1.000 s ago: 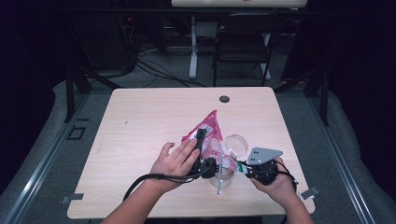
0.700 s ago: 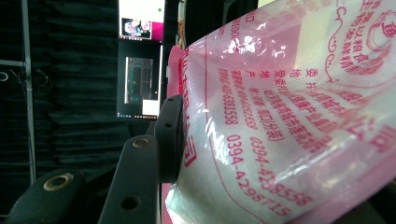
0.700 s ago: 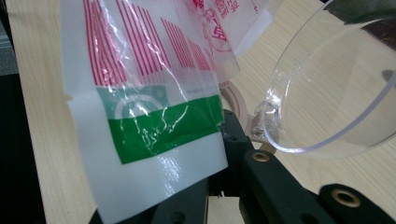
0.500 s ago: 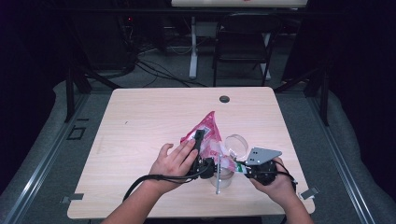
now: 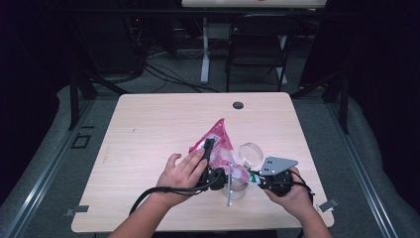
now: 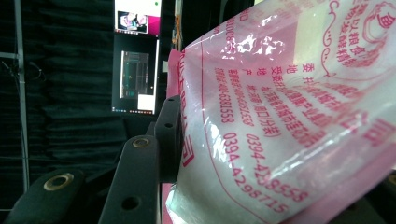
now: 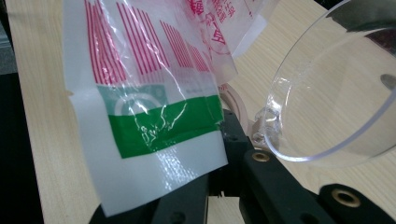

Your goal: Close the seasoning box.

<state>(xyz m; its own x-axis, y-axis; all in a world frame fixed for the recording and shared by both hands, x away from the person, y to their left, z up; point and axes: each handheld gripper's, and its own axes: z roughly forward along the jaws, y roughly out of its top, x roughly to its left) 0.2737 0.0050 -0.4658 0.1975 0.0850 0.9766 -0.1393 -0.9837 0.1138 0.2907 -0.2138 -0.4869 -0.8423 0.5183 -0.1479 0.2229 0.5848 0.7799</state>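
A pink and white printed plastic bag (image 5: 218, 139) is held up over the table's front middle, its point toward the far side. My left gripper (image 5: 212, 148) grips its middle from the left; in the left gripper view the bag (image 6: 280, 116) bulges between the jaws and the left pad (image 6: 169, 135) presses into it. My right gripper (image 5: 251, 175) is shut on the bag's lower end, the white and green strip (image 7: 154, 135) caught between its jaws (image 7: 219, 158). A clear jar (image 5: 236, 187) stands under the bag, with its round clear lid (image 5: 250, 152) (image 7: 336, 88) open beside it.
A thin grey rod (image 5: 229, 184) stands by the jar. The wooden table (image 5: 148, 129) has a black round grommet (image 5: 238, 105) near its far edge. A chair (image 5: 257, 44) and cables lie beyond it on the floor.
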